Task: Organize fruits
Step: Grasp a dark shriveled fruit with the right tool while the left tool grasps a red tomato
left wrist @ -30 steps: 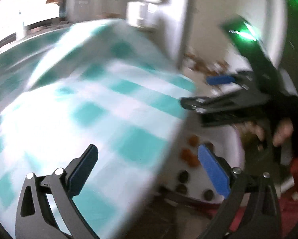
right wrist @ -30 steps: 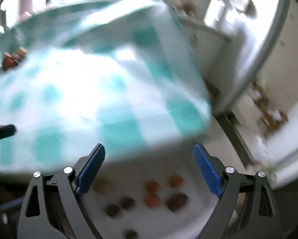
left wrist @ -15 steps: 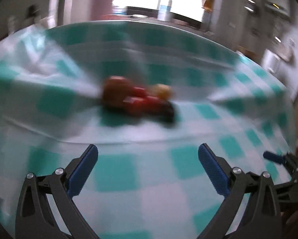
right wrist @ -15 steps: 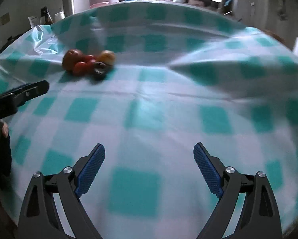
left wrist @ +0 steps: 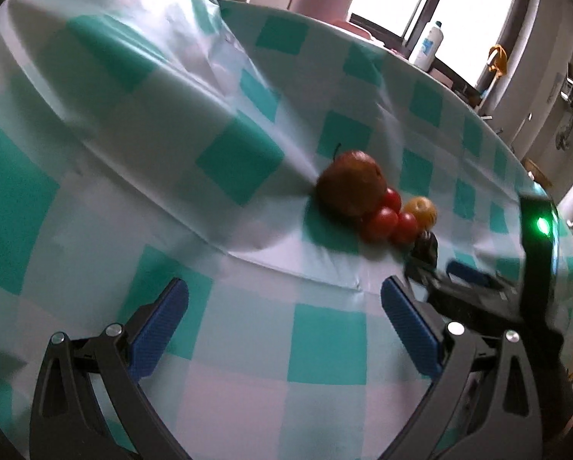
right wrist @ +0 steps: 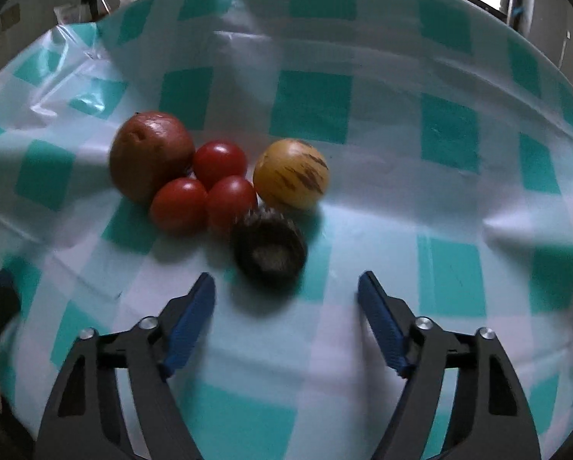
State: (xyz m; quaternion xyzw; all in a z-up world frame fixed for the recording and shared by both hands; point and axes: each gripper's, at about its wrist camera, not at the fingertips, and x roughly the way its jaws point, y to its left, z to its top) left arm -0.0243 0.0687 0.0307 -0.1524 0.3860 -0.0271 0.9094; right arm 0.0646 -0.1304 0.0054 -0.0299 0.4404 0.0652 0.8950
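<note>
Both grippers have swung from the counter's edge to the fruit cluster on the checked cloth [right wrist: 363, 211]. Right gripper [right wrist: 286, 295] hangs just near of the dark spiky fruit [right wrist: 269, 247], jaws closing with nothing between them. Beyond it lie three red tomatoes [right wrist: 217, 188], touching a brown apple [right wrist: 148, 153] on the left, with a yellow striped fruit [right wrist: 291, 174] on the right. Left gripper [left wrist: 284, 303] has jaws spread wide and empty, the cluster far right of it.
</note>
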